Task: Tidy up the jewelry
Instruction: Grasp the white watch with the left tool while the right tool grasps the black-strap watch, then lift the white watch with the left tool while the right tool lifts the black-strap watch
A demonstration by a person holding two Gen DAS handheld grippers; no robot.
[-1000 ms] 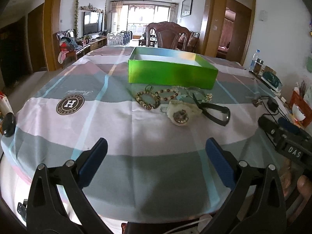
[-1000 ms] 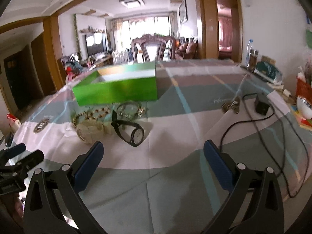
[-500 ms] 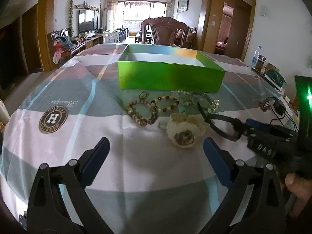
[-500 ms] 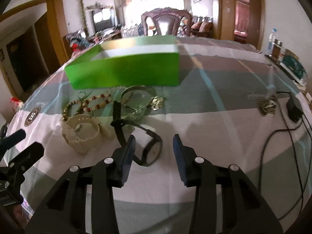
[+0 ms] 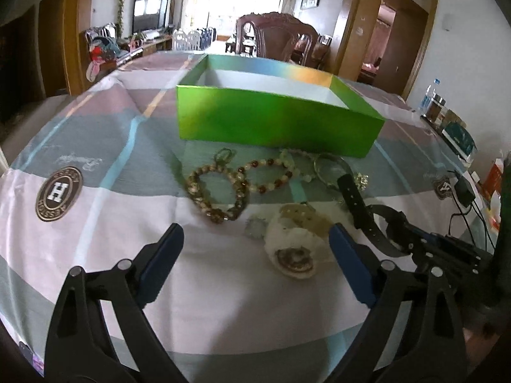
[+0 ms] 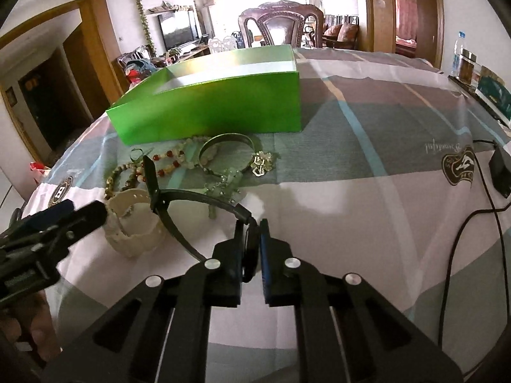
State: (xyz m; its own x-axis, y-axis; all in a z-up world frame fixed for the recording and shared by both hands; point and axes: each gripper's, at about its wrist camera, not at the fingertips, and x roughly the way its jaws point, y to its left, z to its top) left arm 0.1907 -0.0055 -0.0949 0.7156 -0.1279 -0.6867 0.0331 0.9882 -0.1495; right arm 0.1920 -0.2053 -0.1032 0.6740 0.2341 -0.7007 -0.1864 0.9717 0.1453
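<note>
- Black watch [image 6: 179, 198] lies at frame centre of the right wrist view, its case pinched in the right tool [image 6: 252, 249]; strap trails up-left over the cream watch [image 6: 134, 226].
- Green box [image 6: 217, 108] stands behind the bead bracelets [image 5: 220, 188]; bare counter [image 6: 367, 210] lies to the right.
- Left tool [image 5: 255, 255] wide apart, closing, nothing between; the cream watch lies just ahead.

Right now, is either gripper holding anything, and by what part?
The right gripper is shut on the black watch, clamping its case edge-on. The left gripper holds nothing; its jaws are closing slowly, with only the white watch ahead.
</note>
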